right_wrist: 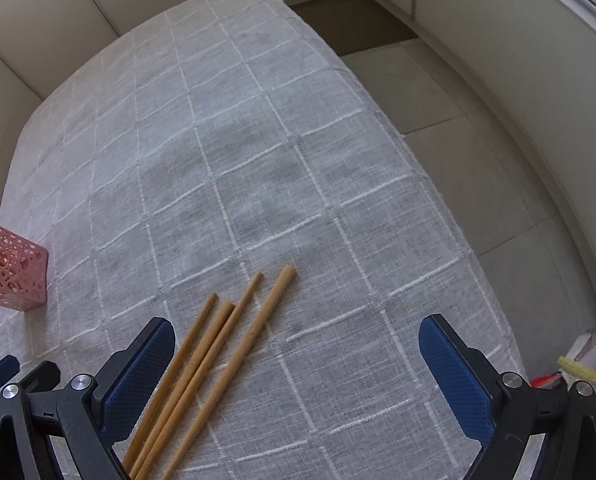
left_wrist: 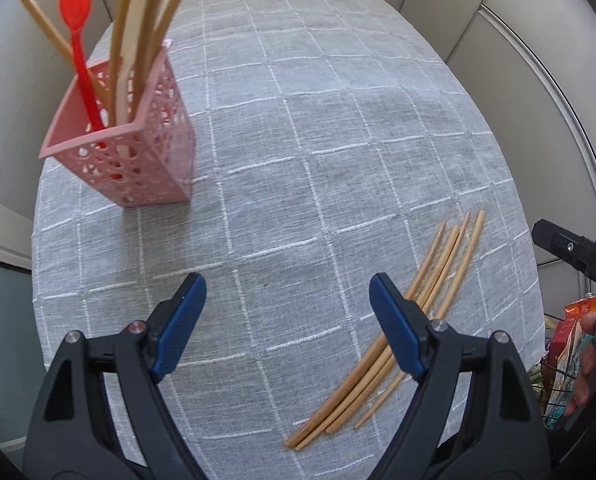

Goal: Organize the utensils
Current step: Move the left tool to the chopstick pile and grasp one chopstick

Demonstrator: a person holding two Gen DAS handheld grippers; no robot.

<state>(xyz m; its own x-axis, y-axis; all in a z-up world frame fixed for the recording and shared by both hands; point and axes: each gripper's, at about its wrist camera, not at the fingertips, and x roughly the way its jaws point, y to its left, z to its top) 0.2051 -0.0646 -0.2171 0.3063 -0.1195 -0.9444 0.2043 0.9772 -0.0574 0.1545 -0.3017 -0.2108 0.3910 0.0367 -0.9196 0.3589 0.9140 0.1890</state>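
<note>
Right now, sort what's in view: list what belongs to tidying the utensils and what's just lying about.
Part of the job:
- loose chopsticks on the tablecloth
- pink holder, already holding chopsticks and a red spoon

Just lying about:
- snack packets in a wire basket off the table's right edge

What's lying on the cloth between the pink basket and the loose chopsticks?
Nothing: in the left wrist view only bare checked tablecloth separates the pink basket from the loose chopsticks.

open tablecloth (left_wrist: 298,160) mid-table, pink holder (left_wrist: 138,152) far left, chopsticks (left_wrist: 398,340) right
</note>
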